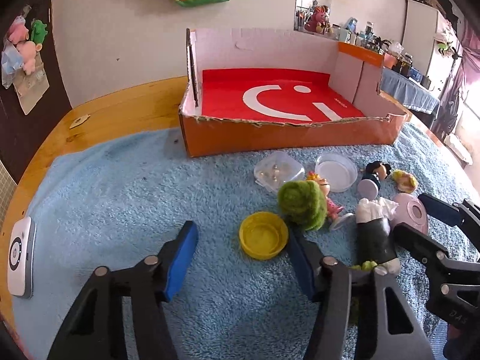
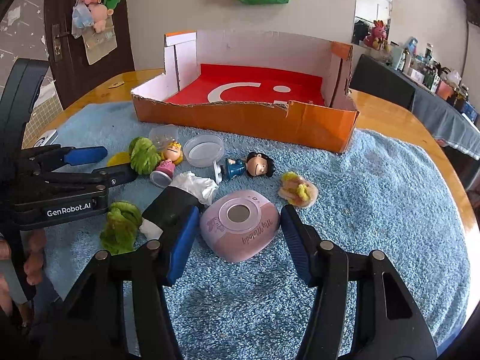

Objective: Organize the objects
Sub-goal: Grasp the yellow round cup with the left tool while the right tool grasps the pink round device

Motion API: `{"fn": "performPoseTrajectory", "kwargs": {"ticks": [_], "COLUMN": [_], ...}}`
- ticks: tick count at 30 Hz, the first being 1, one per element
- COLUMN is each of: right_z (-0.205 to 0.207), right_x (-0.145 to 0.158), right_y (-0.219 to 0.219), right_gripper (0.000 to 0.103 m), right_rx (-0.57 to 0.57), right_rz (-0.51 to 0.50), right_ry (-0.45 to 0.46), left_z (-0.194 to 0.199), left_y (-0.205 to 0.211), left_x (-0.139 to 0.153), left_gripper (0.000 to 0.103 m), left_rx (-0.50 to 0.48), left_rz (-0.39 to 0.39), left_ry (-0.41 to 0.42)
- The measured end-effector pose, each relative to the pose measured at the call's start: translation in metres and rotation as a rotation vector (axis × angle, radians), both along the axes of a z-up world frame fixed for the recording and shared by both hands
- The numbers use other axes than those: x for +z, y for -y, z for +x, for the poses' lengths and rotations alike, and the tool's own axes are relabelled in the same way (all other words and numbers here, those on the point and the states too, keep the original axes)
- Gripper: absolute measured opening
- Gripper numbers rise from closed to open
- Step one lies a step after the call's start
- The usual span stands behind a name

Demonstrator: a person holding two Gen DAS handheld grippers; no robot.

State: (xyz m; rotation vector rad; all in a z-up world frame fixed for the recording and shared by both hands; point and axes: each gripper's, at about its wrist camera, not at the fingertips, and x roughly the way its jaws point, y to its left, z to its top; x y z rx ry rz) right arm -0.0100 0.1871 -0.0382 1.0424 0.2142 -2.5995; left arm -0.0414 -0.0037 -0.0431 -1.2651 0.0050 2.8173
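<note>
My left fingers [image 1: 243, 258] are spread with nothing between them, hanging over the blue towel [image 1: 120, 186] just short of the yellow cap [image 1: 264, 235], which sits partly behind my right-hand pad. My right fingers [image 2: 237, 240] are spread too, one on each side of the pink My Melody case [image 2: 240, 229]; whether the pads touch it I cannot tell. The case lies on the towel in front of the orange box [image 2: 246, 120], well short of it.

The black-and-white wrapped thing [image 2: 180, 201] is half hidden behind my right gripper's left pad, and I cannot make out what it is. The blonde figurine [image 2: 169, 157] is partly covered by a green fuzzy piece [image 2: 144, 154]. The clear square case [image 1: 277, 169] holds small bits too tiny to name. The white device [image 1: 19, 247] at the worktop edge is cut off by the lens rim.

Counted: two figurines, the other being the dark-haired one [image 2: 255, 165]; two green fuzzy pieces, the second [image 2: 120, 228] near my left gripper; one clear round lid [image 2: 204, 150]; one yellow-and-pink fuzzy piece [image 2: 298, 192]; one box, holding none of these things.
</note>
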Motion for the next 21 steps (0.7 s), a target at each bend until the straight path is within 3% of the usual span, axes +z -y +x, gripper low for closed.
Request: {"fn": "performPoseTrajectory", "kwargs": {"ticks": [1,3,4,21], "right_z": [0.000,0.000,0.000,0.005], "right_x": [0.000,0.000,0.000,0.009], "right_y": [0.000,0.000,0.000,0.000], "right_gripper": [0.055,0.055,0.055,0.055], "right_rx": [0.000,0.000,0.000,0.006], "right_rz": [0.000,0.000,-0.003,-0.031], "right_ry": [0.000,0.000,0.001,-0.013], "left_z": [0.000,0.002,0.002,0.017], "left_y": [-0.001,-0.003,-0.003,0.006], "left_x": [0.000,0.001,0.001,0.010], "left_gripper": [0.053,0.036,0.032,0.031], "left_rx": [0.000,-0.007,-0.010,-0.017], "left_rz": [0.001,0.010,0.016,0.079], "left_ry": [-0.003,-0.006,-0.006,-0.018]}}
